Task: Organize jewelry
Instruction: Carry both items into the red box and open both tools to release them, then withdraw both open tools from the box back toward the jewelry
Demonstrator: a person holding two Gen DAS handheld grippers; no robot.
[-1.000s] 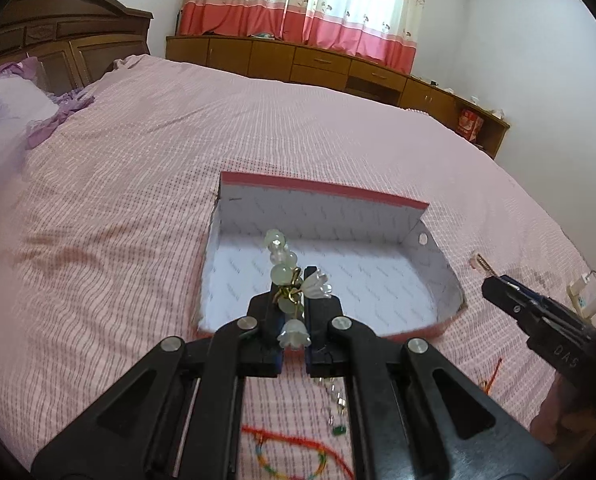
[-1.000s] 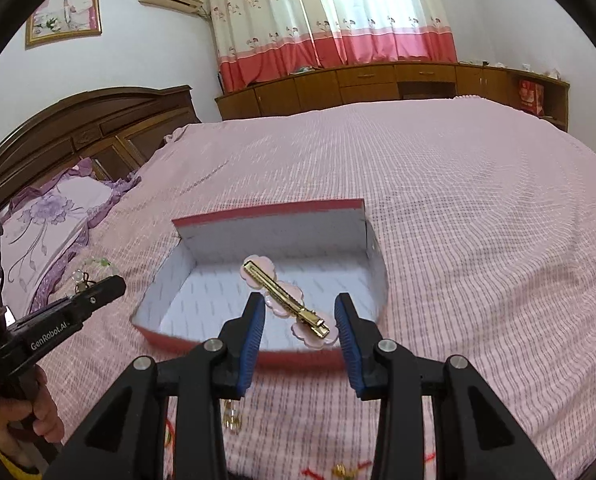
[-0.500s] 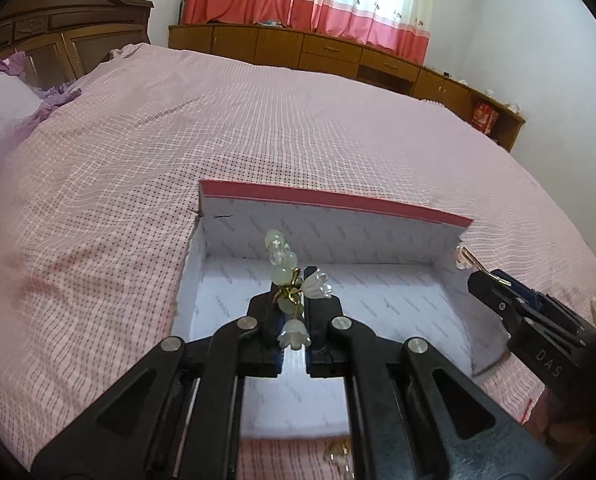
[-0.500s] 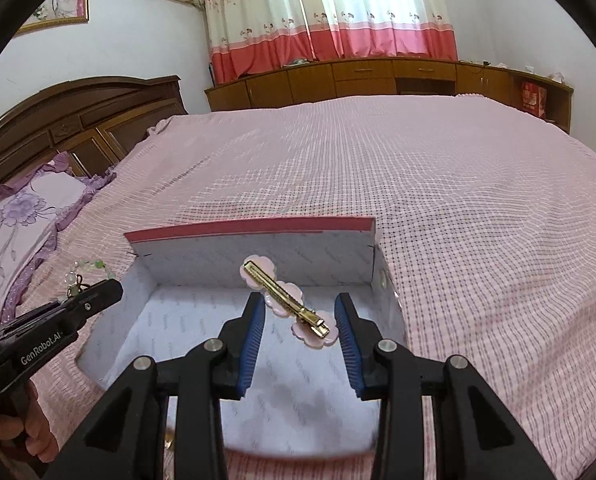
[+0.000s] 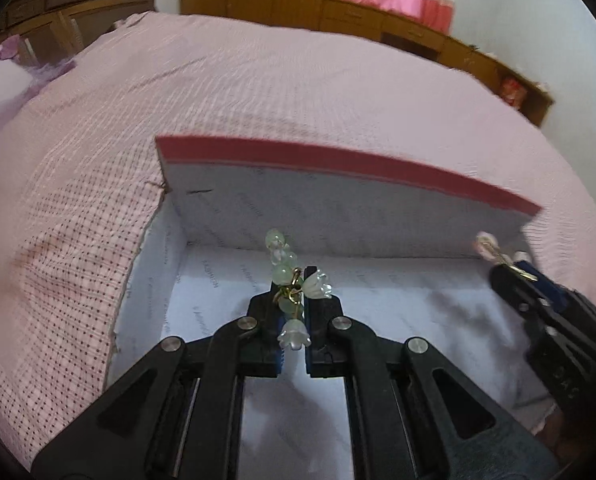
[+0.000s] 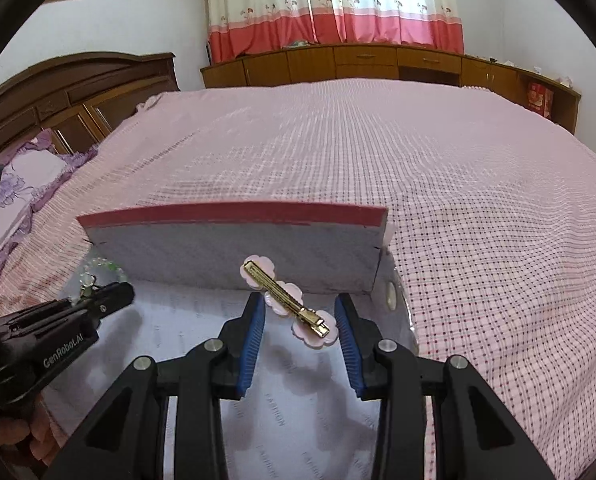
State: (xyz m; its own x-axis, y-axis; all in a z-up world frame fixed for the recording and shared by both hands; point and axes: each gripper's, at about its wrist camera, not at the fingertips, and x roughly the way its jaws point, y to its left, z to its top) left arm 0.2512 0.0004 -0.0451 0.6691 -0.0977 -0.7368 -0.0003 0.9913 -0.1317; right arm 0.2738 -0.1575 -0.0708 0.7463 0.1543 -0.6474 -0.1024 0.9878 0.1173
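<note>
Two claws: both hang over the open box [image 6: 234,240], each with one piece of jewelry.
Left claw [image 5: 292,320]: nearly closed, it pinches the bead charm [image 5: 294,292] between its fingers; the pale green beads and small white bell flowers stick out in front of the tips.
Right claw [image 6: 299,316]: its jaws stand part open with the hair clip [image 6: 286,300] between them. Whether the blue pads really press the clip, I cannot tell from this view.
Box: it lies on the bed [image 6: 457,200], with a red rim and white printed paper inside; its back wall stands upright behind both pieces.
Step in hand: I judge this is the placing step, the pieces are carried over the box but not yet laid down.
Bead charm axis: its long axis runs along the claw fingers, the beads point to the back wall of the box, near the left back corner.
Hair clip axis: the gold bar lies diagonal, from the far left by the back wall to the near right; pink flowers sit under it.
Next move: probably lower each claw toward the box floor, open it gently, and keep the two pieces apart so the charm chain does not tangle.
</note>
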